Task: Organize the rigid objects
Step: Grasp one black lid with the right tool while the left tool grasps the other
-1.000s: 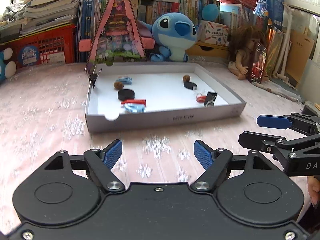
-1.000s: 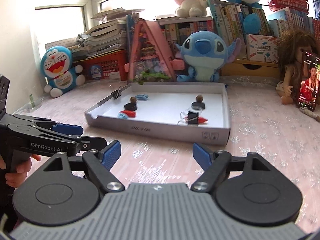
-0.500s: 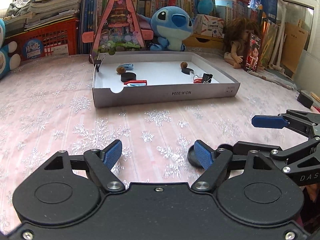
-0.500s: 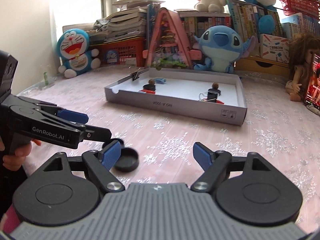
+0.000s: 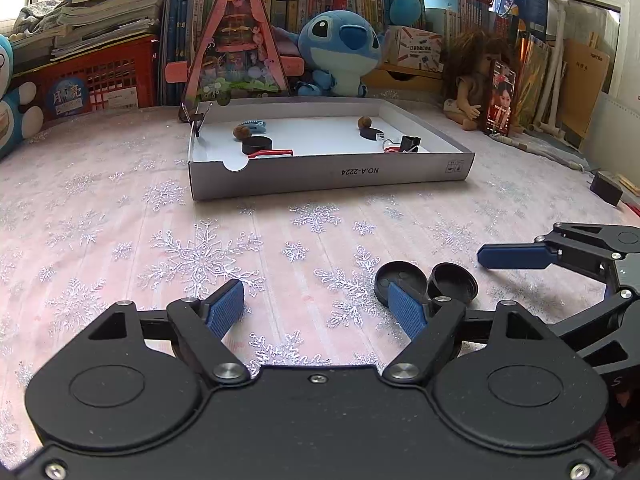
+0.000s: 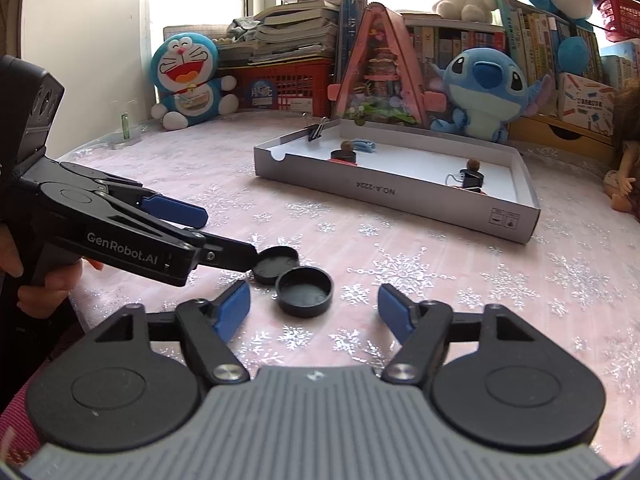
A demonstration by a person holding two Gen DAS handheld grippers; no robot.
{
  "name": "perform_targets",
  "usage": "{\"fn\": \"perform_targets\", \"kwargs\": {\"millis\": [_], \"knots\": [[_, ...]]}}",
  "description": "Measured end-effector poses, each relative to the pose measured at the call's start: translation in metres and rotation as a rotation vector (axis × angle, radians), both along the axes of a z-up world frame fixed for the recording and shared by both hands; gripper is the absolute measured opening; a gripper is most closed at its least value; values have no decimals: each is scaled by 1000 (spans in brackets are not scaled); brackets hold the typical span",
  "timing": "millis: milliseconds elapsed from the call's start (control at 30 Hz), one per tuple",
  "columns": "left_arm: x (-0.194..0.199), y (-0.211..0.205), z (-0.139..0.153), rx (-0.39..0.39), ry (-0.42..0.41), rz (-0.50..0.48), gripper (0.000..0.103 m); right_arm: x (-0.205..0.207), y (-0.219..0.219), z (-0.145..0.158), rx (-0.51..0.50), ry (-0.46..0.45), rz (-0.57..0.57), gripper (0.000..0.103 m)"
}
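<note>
Two round black plastic caps on the desk, just beside each other and seemingly overlapping at one edge: nearer cap [image 6: 305, 294] lying hollow side up with a raised rim, matt inside; farther cap [image 6: 276, 264] also hollow side up, shallow, with faint small marks in its floor as seen from the left wrist [image 5: 401, 280]. Both resting on the pink desk cloth with silver snowflakes [image 6: 460, 280], well apart from the flat grey-and-white cardboard box lid [image 6: 400, 196].

Left gripper [image 5: 318, 310] with jaws wide and nothing between them; its right blue pad [image 5: 406, 310] in front of the farther cap, contact not clear. Right gripper [image 6: 314, 312] with jaws closing, the nearer cap lying ahead of the gap toward the left pad, not pressed by either pad.

Inside the box lid: another black cap [image 5: 257, 145], brown nuts, a light blue clip, a red item, a black binder clip [image 5: 409, 145]; a further binder clip [image 6: 316, 130] on the lid's far wall.

Readable writing: "NO.A-2224" printed upside down on the lid's near wall; "GenRobot.AI" in white on the left gripper's side in the right wrist view. Other labels too small to read.
</note>
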State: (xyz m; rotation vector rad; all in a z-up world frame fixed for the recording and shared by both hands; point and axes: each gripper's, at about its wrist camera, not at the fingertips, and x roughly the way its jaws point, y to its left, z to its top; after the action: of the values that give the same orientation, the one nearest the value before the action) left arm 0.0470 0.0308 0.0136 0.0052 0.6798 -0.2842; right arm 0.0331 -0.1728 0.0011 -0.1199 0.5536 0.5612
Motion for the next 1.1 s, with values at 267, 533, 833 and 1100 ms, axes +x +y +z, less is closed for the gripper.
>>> {"fn": "perform_targets", "kwargs": {"millis": [267,533,833,1100], "knots": [[1,2,-1,-6,0,8,78,-3,-2,0,22,-5,8,37],[-1,0,-1,-13,-5,-2,78,-4,-7,2,30,-13,-22,37],[-8,-15,-3,-6,-24,-56,78,-4,-19,2,50,-16,-88,37],[-12,-32,-7,-15,-53,-51,72,-7,-28,-1,65,-31,-175,37]]}}
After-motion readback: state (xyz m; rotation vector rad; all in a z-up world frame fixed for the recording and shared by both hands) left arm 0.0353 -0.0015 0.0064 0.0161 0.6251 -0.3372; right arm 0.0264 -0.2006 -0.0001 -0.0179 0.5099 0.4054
